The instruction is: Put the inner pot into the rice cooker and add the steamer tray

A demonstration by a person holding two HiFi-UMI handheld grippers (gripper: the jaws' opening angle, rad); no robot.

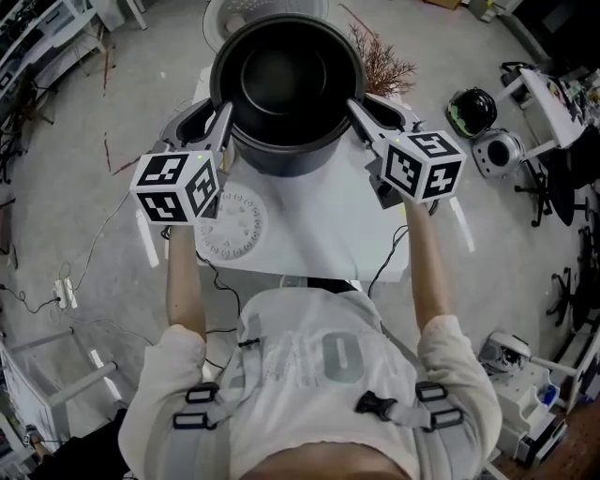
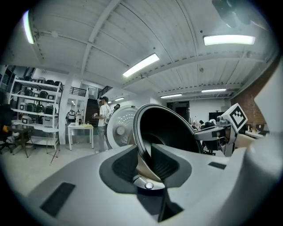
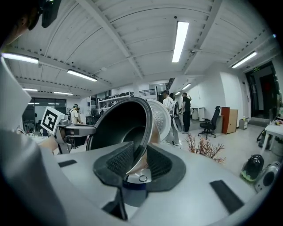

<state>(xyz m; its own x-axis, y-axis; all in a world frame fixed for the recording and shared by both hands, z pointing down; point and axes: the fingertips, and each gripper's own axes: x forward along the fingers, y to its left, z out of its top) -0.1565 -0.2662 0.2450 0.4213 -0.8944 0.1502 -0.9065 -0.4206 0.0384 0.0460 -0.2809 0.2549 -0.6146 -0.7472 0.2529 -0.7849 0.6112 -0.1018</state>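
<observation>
Left tongs (image 1: 223, 120) and right tongs (image 1: 362, 114), each narrowly parted, clamp opposite sides of the rim of the inner pot (image 1: 286, 80), evidently to carry it level above the bench (image 1: 328, 234) (steamer tray (image 1: 234, 225) lying flat below) toward the open rice cooker (image 2: 120, 128).

Head view: the inner pot (image 1: 286, 80) conceals the rice cooker (image 1: 239, 11) almost wholly; only its open lid shows, cut off by the top edge. The marker cube of the left gripper (image 1: 224, 111) covers the upper left edge of the steamer tray (image 1: 242, 230).
</observation>
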